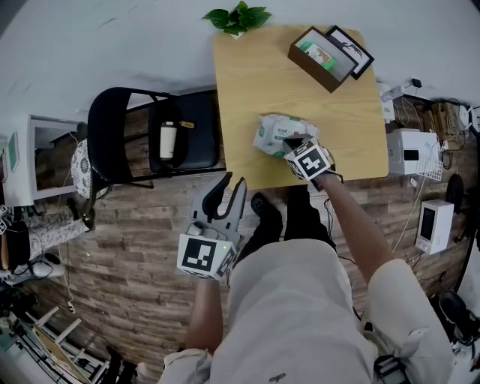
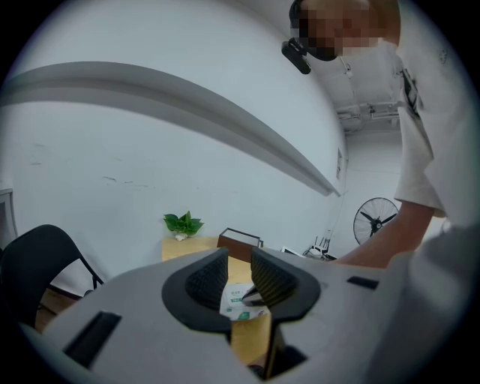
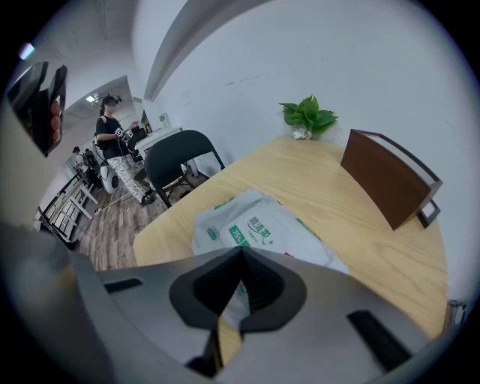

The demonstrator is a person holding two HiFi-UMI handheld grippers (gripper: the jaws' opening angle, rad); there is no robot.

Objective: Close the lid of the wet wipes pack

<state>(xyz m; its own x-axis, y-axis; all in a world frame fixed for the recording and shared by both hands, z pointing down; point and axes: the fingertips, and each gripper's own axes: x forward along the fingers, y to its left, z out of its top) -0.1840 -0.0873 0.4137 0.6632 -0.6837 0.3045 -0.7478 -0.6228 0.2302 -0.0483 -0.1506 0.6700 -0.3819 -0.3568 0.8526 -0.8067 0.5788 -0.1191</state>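
The wet wipes pack (image 1: 274, 133), white with green print, lies on the wooden table (image 1: 255, 75) near its front edge. My right gripper (image 1: 292, 143) points down at the pack's near right end, its jaws shut tip to tip. In the right gripper view the closed right gripper (image 3: 241, 253) sits right over the pack (image 3: 259, 223), and the lid is hidden beneath it. My left gripper (image 1: 229, 189) hangs over the floor in front of the table, open and empty. In the left gripper view the distant pack (image 2: 241, 304) shows through the gap of the left gripper (image 2: 238, 276).
A brown open box (image 1: 321, 58) and a picture frame (image 1: 350, 49) stand at the table's far right, a small plant (image 1: 238, 18) at its far edge. A black chair (image 1: 127, 135) carrying a bottle (image 1: 168, 139) stands left of the table. White appliances (image 1: 409, 154) sit to the right.
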